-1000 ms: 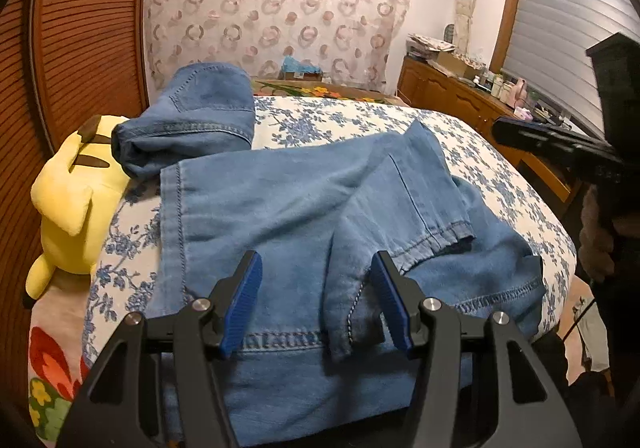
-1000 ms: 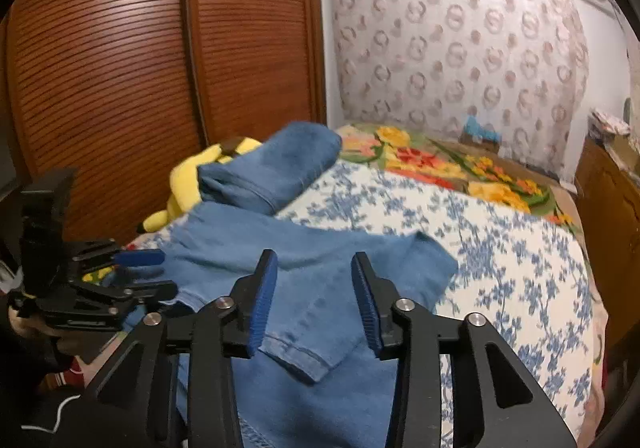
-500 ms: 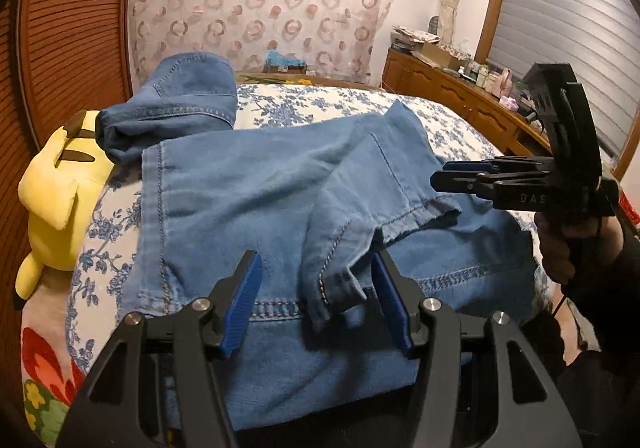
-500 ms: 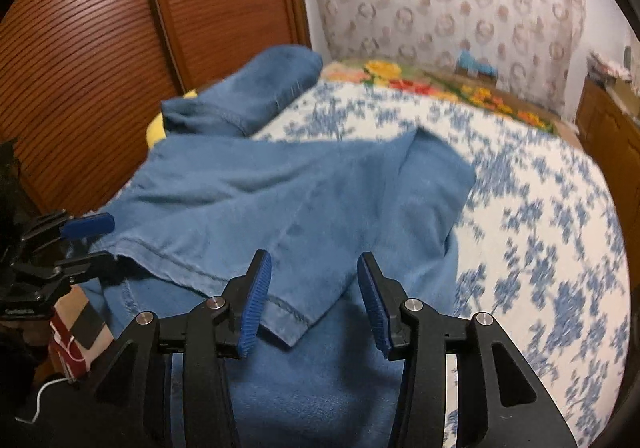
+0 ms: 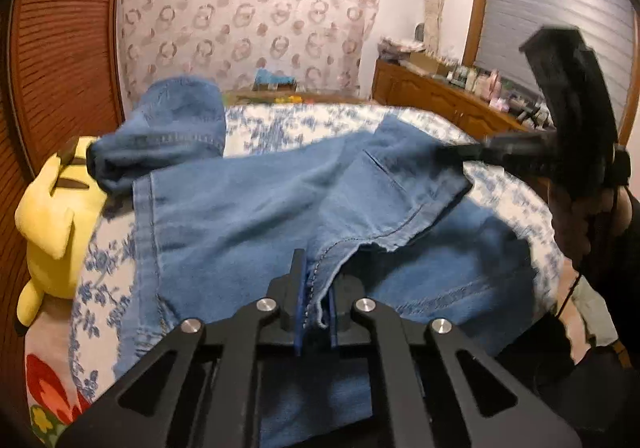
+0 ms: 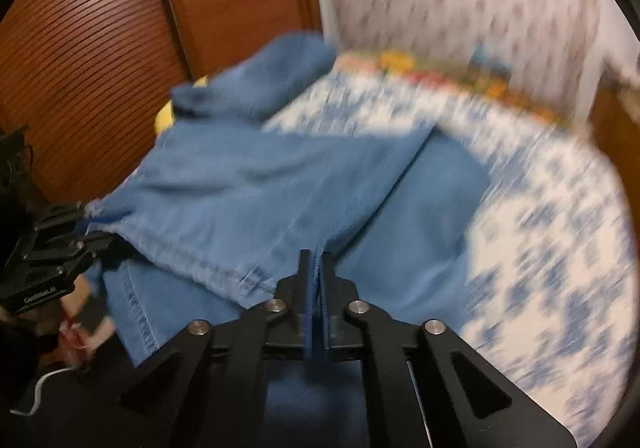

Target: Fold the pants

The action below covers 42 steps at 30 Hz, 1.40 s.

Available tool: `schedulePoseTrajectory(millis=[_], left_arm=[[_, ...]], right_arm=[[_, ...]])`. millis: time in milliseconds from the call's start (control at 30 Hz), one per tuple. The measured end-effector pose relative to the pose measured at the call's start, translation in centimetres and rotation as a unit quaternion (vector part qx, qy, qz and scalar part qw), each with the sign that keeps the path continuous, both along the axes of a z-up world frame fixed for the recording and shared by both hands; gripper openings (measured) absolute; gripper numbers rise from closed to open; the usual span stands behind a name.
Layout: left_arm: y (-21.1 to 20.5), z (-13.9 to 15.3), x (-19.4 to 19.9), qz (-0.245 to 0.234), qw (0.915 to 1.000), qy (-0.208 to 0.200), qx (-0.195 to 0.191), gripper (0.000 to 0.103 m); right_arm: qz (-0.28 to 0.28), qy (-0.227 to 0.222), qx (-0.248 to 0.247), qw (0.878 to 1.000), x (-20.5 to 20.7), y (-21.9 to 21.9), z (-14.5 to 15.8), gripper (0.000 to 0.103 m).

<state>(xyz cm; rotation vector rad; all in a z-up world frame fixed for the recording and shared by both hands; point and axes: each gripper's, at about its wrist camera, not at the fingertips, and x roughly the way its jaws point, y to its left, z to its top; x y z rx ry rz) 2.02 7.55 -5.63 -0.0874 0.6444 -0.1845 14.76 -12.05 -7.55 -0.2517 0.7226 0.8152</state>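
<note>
Blue denim pants (image 5: 248, 215) lie across the flowered bed, one leg folded back over the rest. My left gripper (image 5: 316, 300) is shut on the hem corner of the folded leg. My right gripper (image 6: 318, 280) is shut on the other corner of the same hem (image 6: 224, 272). The pants fill the middle of the right wrist view (image 6: 260, 187), which is motion-blurred. The right gripper also shows in the left wrist view (image 5: 460, 153), and the left gripper shows in the right wrist view (image 6: 86, 226).
A second folded denim garment (image 5: 172, 131) lies at the bed's far left, over a yellow plush toy (image 5: 52, 207). A wooden wardrobe (image 6: 100, 27) stands on the left, a wooden dresser (image 5: 448, 99) on the right. The blue-flowered bedsheet (image 6: 560, 248) extends right.
Both grippers were open above the pants and have closed on the two corners of the folded leg's hem. The hem now rises off the layer beneath.
</note>
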Motion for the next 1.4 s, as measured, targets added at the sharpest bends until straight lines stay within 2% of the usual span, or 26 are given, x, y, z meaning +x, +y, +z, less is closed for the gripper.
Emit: schedulePoseTrajectory(millis=[133,267,367,500,633,800,967,1133,1233,1267,1300,1400], left_arm=[[0.1,2.9,-1.0,-0.011,0.9993,-0.031,-0.014,0.003],[0.1,5.4,-2.2,-0.016,0.9978,-0.059,-0.026,0.003],[0.5,6.4,-3.5,-0.016,0.9969,-0.068,-0.036,0.003],[1.1,6.8,-4.8,-0.015,0.9969,-0.067,-0.039,0.003],[1.8,6.3,-5.8,-0.006,0.9974,-0.061,-0.04,0.003],[3.5,4.9,-6.6,0.015,0.998,-0.04,-0.046,0.003],[4.7,2.6,-7.0,0.028,0.9984,-0.008,-0.049,0.003],[5.4,0.6,-6.5,0.044,0.9975,0.027,-0.047,0.007],[5.8,0.2,-6.1,0.048,0.997,0.035,-0.05,0.013],[5.9,0.2,-6.1,0.051,0.9969,0.034,-0.049,0.018],[6.1,0.3,-6.1,0.053,0.9969,0.033,-0.049,0.026],[6.4,0.6,-6.0,0.058,0.9968,0.03,-0.047,0.039]], right_arm=[[0.009,-0.062,0.022,0.998,-0.8,-0.2,6.0,0.0],[0.018,-0.095,0.043,0.994,-0.5,0.9,11.3,0.0],[0.029,-0.108,0.045,0.993,-0.3,2.9,13.5,0.0],[0.044,-0.105,0.051,0.992,0.3,6.1,14.8,0.0],[0.06,-0.101,0.05,0.992,0.3,10.4,14.6,0.0],[0.079,-0.106,0.05,0.99,-0.3,14.7,12.9,0.0],[0.096,-0.067,0.029,0.993,-0.1,18.8,9.7,0.0],[0.092,-0.033,0.004,0.995,0.6,20.5,6.0,0.0],[0.087,-0.013,-0.017,0.996,1.4,20.6,4.6,0.017],[0.082,-0.012,-0.014,0.996,1.7,20.1,4.7,0.027],[0.078,-0.013,-0.009,0.997,1.9,19.6,5.0,0.031],[0.059,-0.023,0.011,0.998,2.9,16.7,6.6,0.039]])
